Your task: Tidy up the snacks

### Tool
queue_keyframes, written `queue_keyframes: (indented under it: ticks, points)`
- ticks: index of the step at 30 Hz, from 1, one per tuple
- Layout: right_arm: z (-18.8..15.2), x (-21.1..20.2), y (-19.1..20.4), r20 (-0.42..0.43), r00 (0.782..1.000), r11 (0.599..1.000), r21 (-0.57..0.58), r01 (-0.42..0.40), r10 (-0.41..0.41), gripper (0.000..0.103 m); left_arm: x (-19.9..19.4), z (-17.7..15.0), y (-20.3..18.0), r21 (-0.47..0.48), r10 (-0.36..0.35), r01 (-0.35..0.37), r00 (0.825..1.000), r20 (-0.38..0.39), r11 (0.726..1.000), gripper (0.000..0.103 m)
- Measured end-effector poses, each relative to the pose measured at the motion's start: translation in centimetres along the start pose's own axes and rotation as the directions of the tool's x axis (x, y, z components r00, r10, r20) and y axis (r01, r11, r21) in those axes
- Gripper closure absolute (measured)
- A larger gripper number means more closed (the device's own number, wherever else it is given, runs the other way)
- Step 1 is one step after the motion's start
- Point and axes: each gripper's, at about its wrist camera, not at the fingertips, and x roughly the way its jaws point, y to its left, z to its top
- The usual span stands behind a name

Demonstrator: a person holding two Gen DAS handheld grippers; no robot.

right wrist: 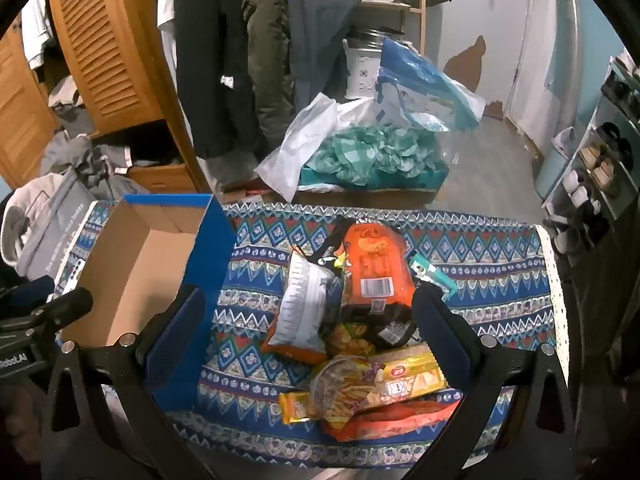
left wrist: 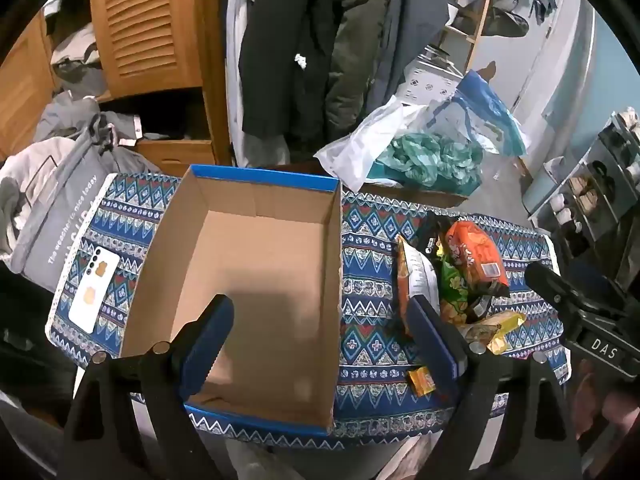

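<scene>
1. Nearest the left wrist camera, the left gripper (left wrist: pixel 320 344) hangs released, its flat blue pads spread wide, one over the cardboard box (left wrist: pixel 256 272) and the other over the snack pile (left wrist: pixel 452 276), grasping nothing.
2. In the right wrist view, the right gripper (right wrist: pixel 310 340) is likewise released, its dark blue padded fingers (right wrist: pixel 176 336) standing wide on either side of the pile and touching no packet.
3. Between those fingers lie glossy, crinkled wrappers: a yellow foil biscuit pack (right wrist: pixel 408 376), a clear-fronted bag of stick-shaped crisps (right wrist: pixel 344 384), and a small gold sachet (right wrist: pixel 294 404) at the near edge.
4. Just beyond, a silvery-white pillow bag (right wrist: pixel 302 304) leans against a tall orange packet (right wrist: pixel 376 264) with a barcode label; a teal item (right wrist: pixel 432 276) pokes out beside it.
5. Left of the pile stands the box, rectangular, open-topped, plain brown inside with blue outer walls, holding no snacks.
6. All of this rests on the desk (left wrist: pixel 368 240), covered by a woven-looking cloth of blue, white and red zigzags and diamonds.
7. Left of the box a flat white phone (left wrist: pixel 94 290) lies face down.
8. Past the desk's far edge, crumpled white and blue plastic bags (left wrist: pixel 420 140) sit heaped over teal tissue.
9. Farthest back, dark coats (left wrist: pixel 312 48) hang beside a slatted wooden door (left wrist: pixel 144 20).
</scene>
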Motion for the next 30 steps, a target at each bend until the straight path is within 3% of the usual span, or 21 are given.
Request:
queue_keyframes:
  ticks: [8,30]
  points:
    - [0.00,0.09,-0.02,-0.008,1.000,1.000,0.004,-0.002,0.002,0.002,-0.02,0.09,-0.34,-0.004,-0.035,0.036,0.999,0.016,0.999,0.014]
    - [-0.16,0.33,-0.55,-0.024,1.000,1.000,0.020,-0.009,0.009,0.002,-0.10,-0.58,-0.62,0.021,-0.032,0.032,0.999,0.024,0.999,0.014]
